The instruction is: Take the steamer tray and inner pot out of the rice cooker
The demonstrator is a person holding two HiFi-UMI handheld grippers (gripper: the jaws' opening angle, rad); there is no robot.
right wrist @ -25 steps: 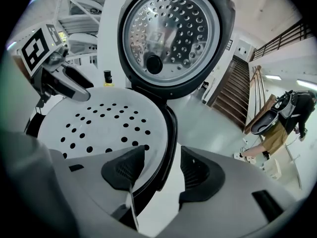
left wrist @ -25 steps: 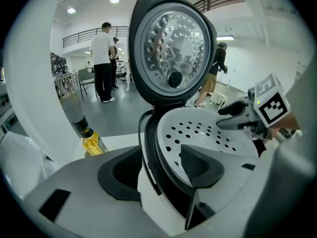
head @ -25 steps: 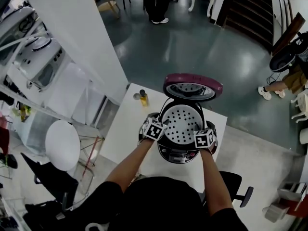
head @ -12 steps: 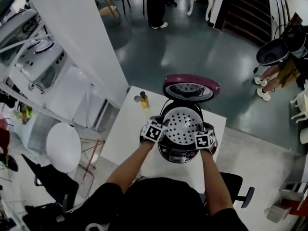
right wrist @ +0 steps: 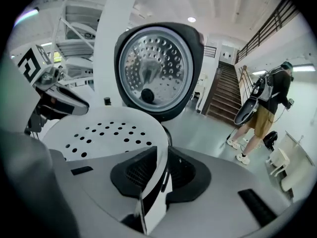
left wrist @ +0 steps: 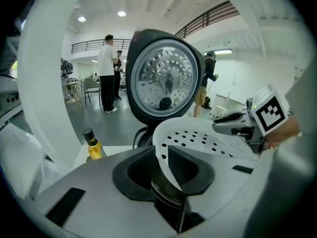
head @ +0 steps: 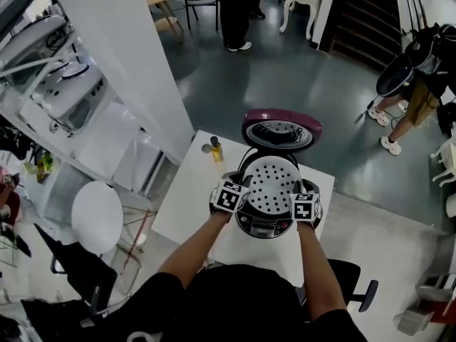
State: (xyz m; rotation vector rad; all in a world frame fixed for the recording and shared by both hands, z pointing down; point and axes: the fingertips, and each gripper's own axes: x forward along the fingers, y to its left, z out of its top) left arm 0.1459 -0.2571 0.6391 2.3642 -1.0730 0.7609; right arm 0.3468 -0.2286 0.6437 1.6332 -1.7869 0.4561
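The rice cooker [head: 265,226] stands on the white table [head: 191,198] with its magenta lid [head: 281,130] tipped open behind. The white perforated steamer tray [head: 271,184] hangs just above the cooker's mouth. My left gripper [head: 240,193] is shut on the tray's left rim and my right gripper [head: 295,201] on its right rim; both jaws have just been closing with the rim between them. In the left gripper view the tray [left wrist: 208,140] edge sits pinched in my left gripper [left wrist: 161,155]. The right gripper view shows the tray [right wrist: 104,130] rim in my right gripper [right wrist: 161,162]. The inner pot is hidden under the tray.
A small oil bottle [head: 214,149] and a jar [head: 205,147] stand at the table's far left corner. A white round chair [head: 96,216] is left of the table, with white shelving beyond. People stand on the floor behind and to the right.
Both grippers closed on the tray's rim and lifted it a little out of the cooker. The head view has tilted slightly.
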